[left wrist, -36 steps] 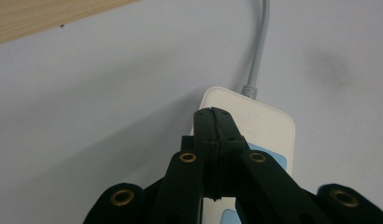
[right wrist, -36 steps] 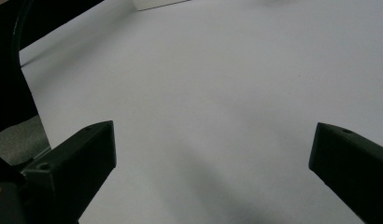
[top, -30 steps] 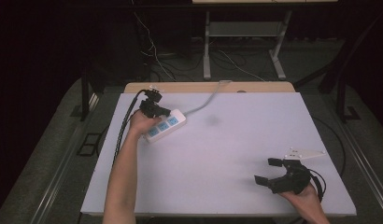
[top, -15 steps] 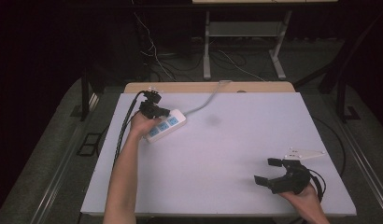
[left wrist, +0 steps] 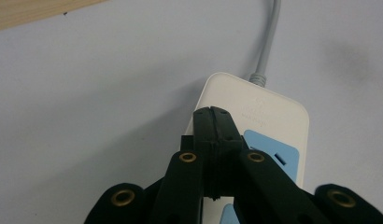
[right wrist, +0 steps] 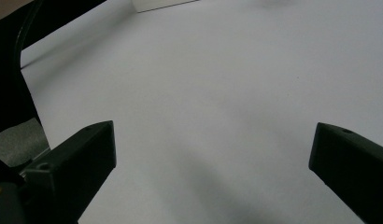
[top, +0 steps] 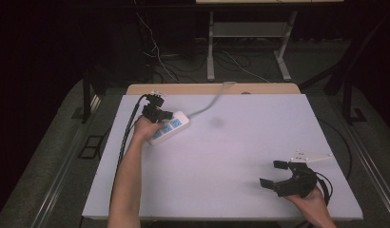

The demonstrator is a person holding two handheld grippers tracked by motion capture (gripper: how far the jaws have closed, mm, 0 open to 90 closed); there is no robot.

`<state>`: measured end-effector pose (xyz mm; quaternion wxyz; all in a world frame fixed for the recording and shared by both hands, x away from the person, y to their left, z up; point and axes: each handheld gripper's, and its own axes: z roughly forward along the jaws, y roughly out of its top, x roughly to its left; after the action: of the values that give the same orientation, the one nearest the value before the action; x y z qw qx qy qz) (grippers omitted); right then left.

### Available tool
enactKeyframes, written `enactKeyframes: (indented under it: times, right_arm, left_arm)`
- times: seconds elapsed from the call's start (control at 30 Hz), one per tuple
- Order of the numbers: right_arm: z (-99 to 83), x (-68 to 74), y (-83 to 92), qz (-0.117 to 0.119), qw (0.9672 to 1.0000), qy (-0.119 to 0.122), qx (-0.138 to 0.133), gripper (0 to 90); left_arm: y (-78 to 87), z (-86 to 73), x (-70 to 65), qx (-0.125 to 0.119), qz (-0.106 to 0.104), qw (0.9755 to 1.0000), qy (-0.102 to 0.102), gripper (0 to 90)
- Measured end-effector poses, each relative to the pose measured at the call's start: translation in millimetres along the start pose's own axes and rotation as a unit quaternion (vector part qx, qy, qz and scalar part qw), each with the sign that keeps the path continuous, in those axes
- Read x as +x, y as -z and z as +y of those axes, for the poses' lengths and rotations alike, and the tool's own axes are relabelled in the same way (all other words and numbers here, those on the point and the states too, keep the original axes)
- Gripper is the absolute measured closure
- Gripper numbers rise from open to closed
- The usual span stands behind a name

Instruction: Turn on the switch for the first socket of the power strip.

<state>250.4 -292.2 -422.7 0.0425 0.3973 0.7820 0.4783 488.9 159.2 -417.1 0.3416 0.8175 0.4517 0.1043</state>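
The power strip point(top: 170, 127) is lying flat near the far left corner of the table point(top: 240, 156), white with blue sockets, its grey cable point(top: 213, 99) running off over the far edge. The left gripper point(left wrist: 212, 135) is resting over the strip's near end, jaws pressed together with nothing between them. The right gripper point(top: 275, 175) is hovering well apart at the near right, jaws spread wide and gripping nothing, above bare table surface
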Motion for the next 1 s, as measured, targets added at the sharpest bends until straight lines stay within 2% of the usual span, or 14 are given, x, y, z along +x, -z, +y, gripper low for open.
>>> enactKeyframes:
  times: [0.1,0.27,0.7,0.8,0.87,0.93,0.97,1.0]
  right_arm:
    - [0.1,0.2,0.4,0.000,1.0000,0.001,-0.001,0.2]
    - [0.1,-0.6,0.9,-0.001,1.0000,0.000,-0.001,0.2]
    - [0.2,-1.7,2.3,-0.003,1.0000,-0.003,-0.004,0.2]
    - [0.0,-1.8,2.4,-0.003,1.0000,-0.004,-0.005,0.2]
    - [-0.1,-2.1,2.6,-0.003,1.0000,-0.003,-0.007,0.2]
    - [-0.2,-2.6,3.0,-0.004,1.0000,-0.003,-0.007,0.2]
    - [-0.2,-2.7,3.2,-0.004,1.0000,-0.005,-0.007,0.2]
    - [-0.1,-2.9,3.2,-0.004,0.9999,-0.006,-0.007,0.2]
  left_arm:
    - [0.0,-1.4,1.1,-0.006,-0.005,0.9999,0.011,90.0]
    - [0.2,-0.9,1.2,-0.004,-0.005,0.9998,0.019,89.9]
    - [0.3,1.1,-2.1,0.002,0.007,0.9999,0.015,89.8]
    - [1.5,1.5,-1.5,0.000,0.006,0.9997,0.022,89.8]
    - [2.1,1.6,-1.2,0.003,0.007,0.9998,0.020,89.8]
    - [4.1,1.2,0.2,-0.011,-0.013,0.9994,0.029,89.7]
    - [6.2,1.6,0.7,-0.026,-0.020,0.9988,0.036,89.8]
    - [8.6,3.0,0.8,-0.035,-0.021,0.9986,0.035,89.7]
